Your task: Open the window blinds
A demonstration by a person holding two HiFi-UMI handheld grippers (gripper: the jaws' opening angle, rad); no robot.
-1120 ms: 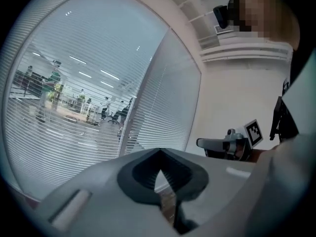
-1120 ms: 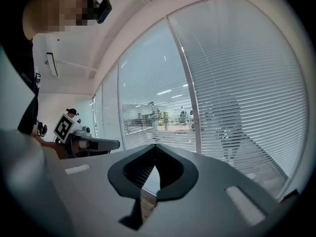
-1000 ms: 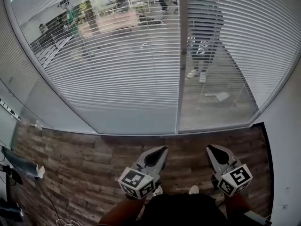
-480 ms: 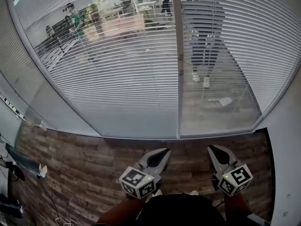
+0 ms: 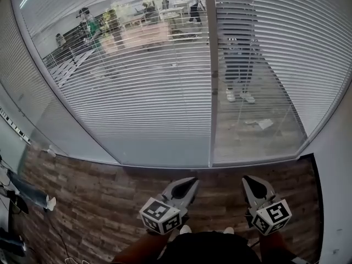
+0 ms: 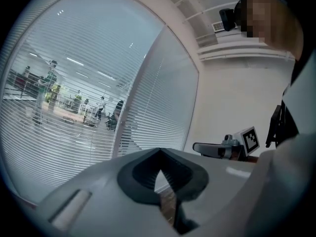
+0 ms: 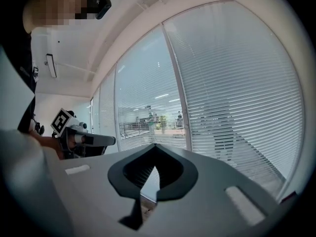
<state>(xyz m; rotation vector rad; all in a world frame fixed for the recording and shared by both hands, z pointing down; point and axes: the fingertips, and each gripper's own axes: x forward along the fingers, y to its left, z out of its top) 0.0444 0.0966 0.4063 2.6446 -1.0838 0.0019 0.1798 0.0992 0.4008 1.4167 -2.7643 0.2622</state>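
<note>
Bright, evenly lit fisheye views.
Light comes through the blinds (image 5: 137,92); straight lines bow at dark-vignetted edges; foreground soft.

Jaws together: left gripper (image 5: 191,180); right gripper (image 5: 246,178)

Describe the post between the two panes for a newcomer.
Face the window wall hung with white horizontal blinds. Near its middle one grey post rises, splitting it in two. Unlike the thin slatted blinds either side, it is upright and solid.

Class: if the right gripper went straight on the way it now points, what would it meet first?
Probably the window blinds, low down near the vertical mullion; nothing shows between the right gripper and them.
</note>
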